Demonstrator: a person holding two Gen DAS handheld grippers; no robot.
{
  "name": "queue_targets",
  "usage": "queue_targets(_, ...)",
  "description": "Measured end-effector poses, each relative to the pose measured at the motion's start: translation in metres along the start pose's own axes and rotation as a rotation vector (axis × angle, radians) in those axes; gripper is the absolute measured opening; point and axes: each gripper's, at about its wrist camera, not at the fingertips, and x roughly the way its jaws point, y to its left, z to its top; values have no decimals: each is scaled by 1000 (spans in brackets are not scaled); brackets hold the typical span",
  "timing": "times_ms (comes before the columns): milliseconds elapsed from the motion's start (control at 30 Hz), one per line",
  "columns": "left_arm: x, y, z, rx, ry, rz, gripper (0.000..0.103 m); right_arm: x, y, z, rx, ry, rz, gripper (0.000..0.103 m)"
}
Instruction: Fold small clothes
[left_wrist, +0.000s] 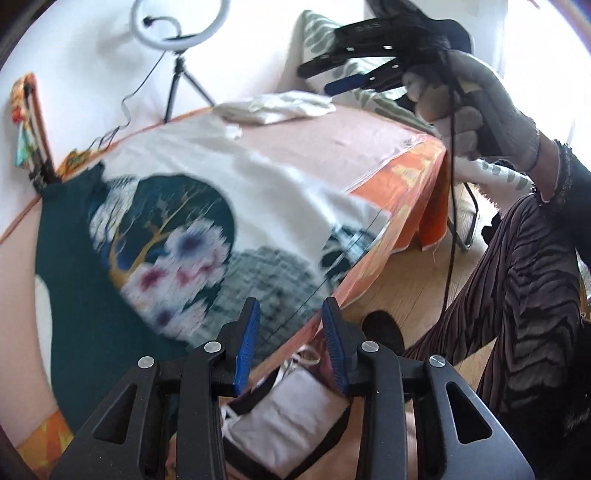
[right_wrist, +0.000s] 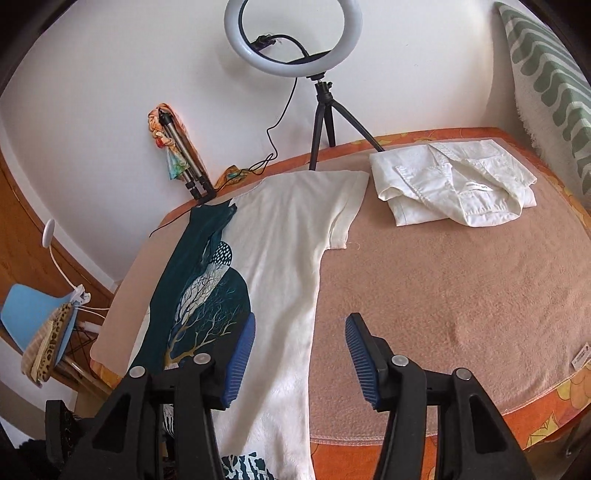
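Item: my left gripper (left_wrist: 290, 332). Tilted downward over the near edge of the table (left_wrist: 369, 147), jaws apart, nothing between the blue pads (left_wrist: 246, 343). Below its tips lie the hem of the T-shirt and the orange border of the table cover (left_wrist: 402, 192); the pads touch neither, as far as I can tell.

Item: my right gripper (right_wrist: 300, 350). Angled down over the lower body of the T-shirt, jaws set wider than the left's, empty. In the left wrist view it hangs in the air above the far right corner of the table, gripped by my gloved right hand (left_wrist: 476, 110), fingers wrapped round the handle, wrist bent, a cable trailing down from it.

Item: T-shirt (right_wrist: 280, 236), white with a dark teal panel and a tree-and-flower print. Spread flat on the pinkish cover, neck toward the wall, one short sleeve out to the right, hem at the near edge.

Item: folded white garment (right_wrist: 454, 184). On the far right of the table, apart from the T-shirt's sleeve.

Item: ring light on tripod (right_wrist: 291, 37). At the far table edge, against the wall.

Item: my leg in striped trousers (left_wrist: 524, 280), beside the table.
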Motion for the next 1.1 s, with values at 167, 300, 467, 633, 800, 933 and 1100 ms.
queue_targets(167,20,-41,25,121,-48,-2,47,-9,-20,10,25,-21,45,65)
queue_targets(300,41,-67,39,204,-62,0,47,-15,-40,17,56,-39,77,68)
queue_targets(467,67,-97,48,322,-57,25,49,-20,-63,24,97,-53,92,70)
queue_targets(633,90,-111,46,411,-23,127,49,-20,-75,31,106,-55,105,70)
queue_targets(800,99,-107,47,394,-19,155,43,-8,-81,45,110,-37,146,70)
queue_targets(933,96,-92,55,294,-31,70,15,13,-79,62,114,-4,204,70)
queue_targets(1100,83,-76,62,179,-54,-4,7,64,-72,82,114,68,223,70)
